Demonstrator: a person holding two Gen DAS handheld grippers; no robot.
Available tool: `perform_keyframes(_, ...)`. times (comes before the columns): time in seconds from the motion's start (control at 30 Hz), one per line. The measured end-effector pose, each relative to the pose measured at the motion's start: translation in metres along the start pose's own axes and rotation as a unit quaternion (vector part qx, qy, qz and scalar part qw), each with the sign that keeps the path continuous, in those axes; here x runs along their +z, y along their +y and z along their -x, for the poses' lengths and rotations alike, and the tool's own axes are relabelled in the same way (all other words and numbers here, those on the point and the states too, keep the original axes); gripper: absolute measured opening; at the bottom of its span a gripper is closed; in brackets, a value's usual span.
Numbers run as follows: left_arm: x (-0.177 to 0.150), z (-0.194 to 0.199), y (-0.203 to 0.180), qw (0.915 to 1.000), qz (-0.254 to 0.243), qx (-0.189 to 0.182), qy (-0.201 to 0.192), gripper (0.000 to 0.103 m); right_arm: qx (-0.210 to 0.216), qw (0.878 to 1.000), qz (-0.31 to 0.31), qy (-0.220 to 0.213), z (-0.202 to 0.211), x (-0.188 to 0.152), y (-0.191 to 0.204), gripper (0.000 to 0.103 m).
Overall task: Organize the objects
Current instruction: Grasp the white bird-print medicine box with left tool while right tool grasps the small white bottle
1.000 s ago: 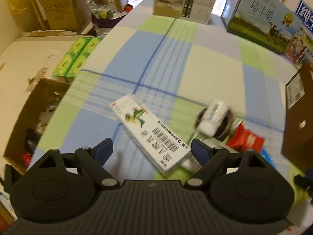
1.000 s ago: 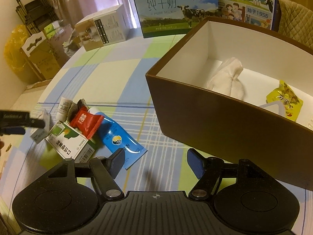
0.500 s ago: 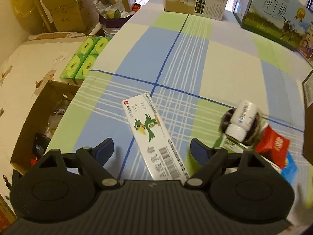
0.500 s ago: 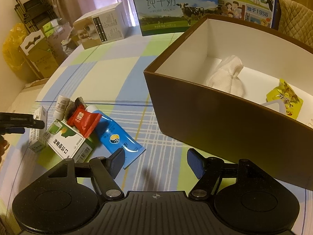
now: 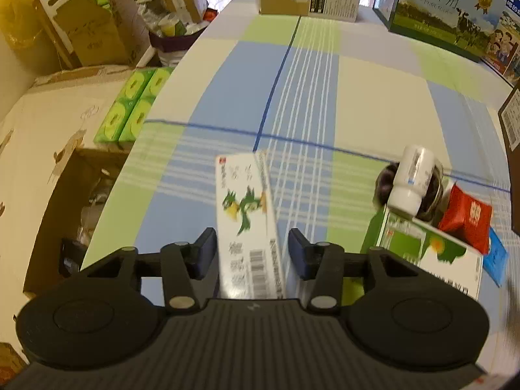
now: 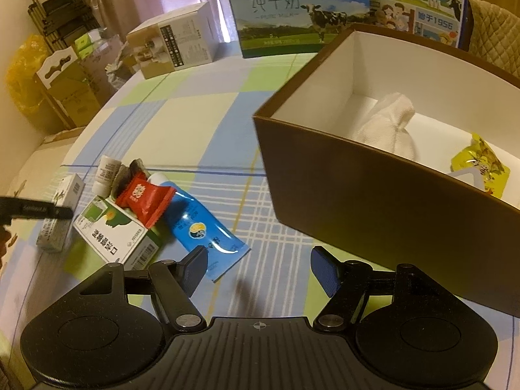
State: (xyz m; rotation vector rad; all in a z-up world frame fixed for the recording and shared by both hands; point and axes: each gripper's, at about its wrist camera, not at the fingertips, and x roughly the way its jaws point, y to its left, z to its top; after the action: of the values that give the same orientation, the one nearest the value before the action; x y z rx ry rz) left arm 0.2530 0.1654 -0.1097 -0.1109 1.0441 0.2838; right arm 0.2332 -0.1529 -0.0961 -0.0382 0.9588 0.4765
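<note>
Narrowed since the earlier frame, left gripper [image 5: 253, 252] now straddles the long white cardboard carton with green bird print [image 5: 247, 224] on the checked tablecloth [image 5: 305, 97], pads not visibly touching; close squarely on both long sides; right gripper [image 6: 258, 268] hangs open beside the brown box [image 6: 373, 191].

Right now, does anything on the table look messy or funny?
Yes. The loose things sit in a jumble: a red packet lies on top of a green and white box, with a white bottle tipped over behind them. The blue tube lies slantwise beside the box.
</note>
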Motion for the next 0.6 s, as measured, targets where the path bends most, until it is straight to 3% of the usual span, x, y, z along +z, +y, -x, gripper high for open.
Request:
perform_keyframes(0.17,0.004,-0.012,0.002,0.9999,0.006,-0.006,0.006,0.044,0.008,1.0,0.01,-0.004,-0.001,-0.003,0.01,0.067)
perform_keyframes(0.2,0.005,-0.012,0.003,1.0,0.007,-0.007,0.002,0.036,0.011,1.0,0.011,-0.006,-0.001,-0.004,0.013,0.067)
perform_keyframes(0.3,0.006,-0.01,0.005,1.0,0.004,-0.007,0.0,0.033,0.022,1.0,0.012,-0.016,0.001,-0.004,0.024,0.067)
perform_keyframes(0.47,0.01,0.005,0.012,0.9994,0.01,-0.011,-0.032,0.033,0.047,0.996,0.039,-0.068,0.007,0.006,0.063,0.067)
perform_keyframes(0.5,0.012,0.008,0.013,0.9991,0.01,-0.009,-0.039,0.033,0.053,0.995,0.045,-0.079,0.006,0.008,0.073,0.066)
perform_keyframes(0.6,0.016,0.012,0.018,0.9986,0.017,-0.01,-0.05,0.033,0.074,0.992,0.047,-0.086,-0.006,0.018,0.104,0.048)
